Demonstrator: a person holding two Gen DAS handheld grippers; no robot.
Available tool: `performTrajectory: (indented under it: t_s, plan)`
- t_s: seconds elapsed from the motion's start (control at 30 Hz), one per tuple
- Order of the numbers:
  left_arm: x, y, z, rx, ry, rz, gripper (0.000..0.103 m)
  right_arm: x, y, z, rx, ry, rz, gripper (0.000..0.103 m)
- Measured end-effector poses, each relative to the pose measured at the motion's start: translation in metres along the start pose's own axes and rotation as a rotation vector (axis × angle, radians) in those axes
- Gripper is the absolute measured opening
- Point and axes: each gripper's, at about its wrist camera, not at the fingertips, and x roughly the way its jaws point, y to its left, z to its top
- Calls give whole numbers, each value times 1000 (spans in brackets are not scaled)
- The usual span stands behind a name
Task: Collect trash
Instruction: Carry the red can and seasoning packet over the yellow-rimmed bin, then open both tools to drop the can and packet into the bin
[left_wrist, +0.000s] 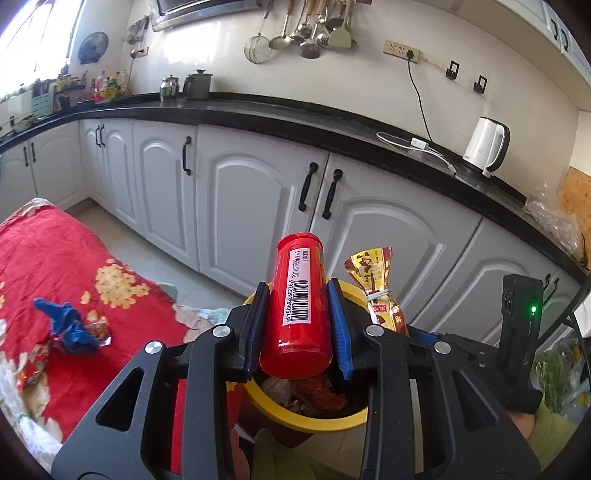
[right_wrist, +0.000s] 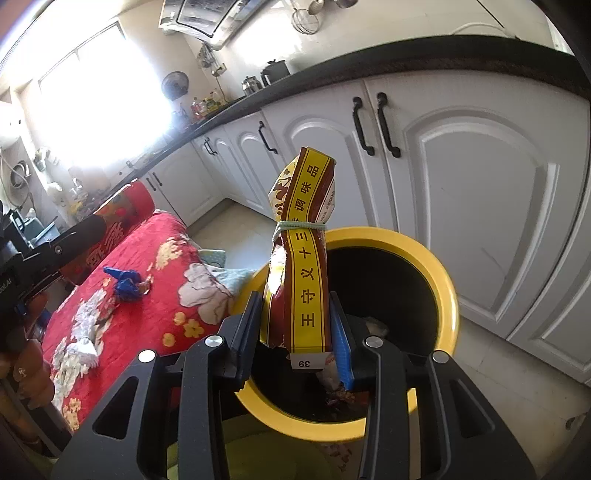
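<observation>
- The left tool (left_wrist: 297, 325) grips a red canister (left_wrist: 299, 306) with a barcode label, pinched between its blue pads and held above the yellow-rimmed trash bin (left_wrist: 314, 421).
- The right tool (right_wrist: 295, 332) is clamped on a yellow-and-brown seasoning packet (right_wrist: 306, 266), tied at the neck with a green rubber band (right_wrist: 301, 226); it stands upright over the bin (right_wrist: 448, 295).
- Crumpled wrappers and reddish scraps already lie at the bin's bottom.
- A crumpled blue wrapper (left_wrist: 68, 326) sits on the red floral cloth (left_wrist: 55, 258) covering the desk, well apart from the bin; a small foil scrap touches it.
- The left view shows the packet just beside the canister, with part of the right tool's body and its green light at the far right.
- The right view shows the left tool's arm at the left edge, and the blue wrapper (right_wrist: 125, 282) on the cloth.
- Only the left view shows the white kettle (left_wrist: 485, 146), a power strip, and hanging ladles (left_wrist: 306, 29).
- White cabinets (left_wrist: 258, 199) with black handles run under a black counter (left_wrist: 295, 114); a bright window washes out the right view.
</observation>
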Motion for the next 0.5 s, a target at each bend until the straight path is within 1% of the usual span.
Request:
performTrajectory:
  t_s: [0.4,0.5]
  plan:
    - [32,-15,1,10,38,-18,25,15,-23,-15,44,58,-16,34]
    - [40,-15,-1,5,51,-20,25,19,-26,-18,50,71,-17,31]
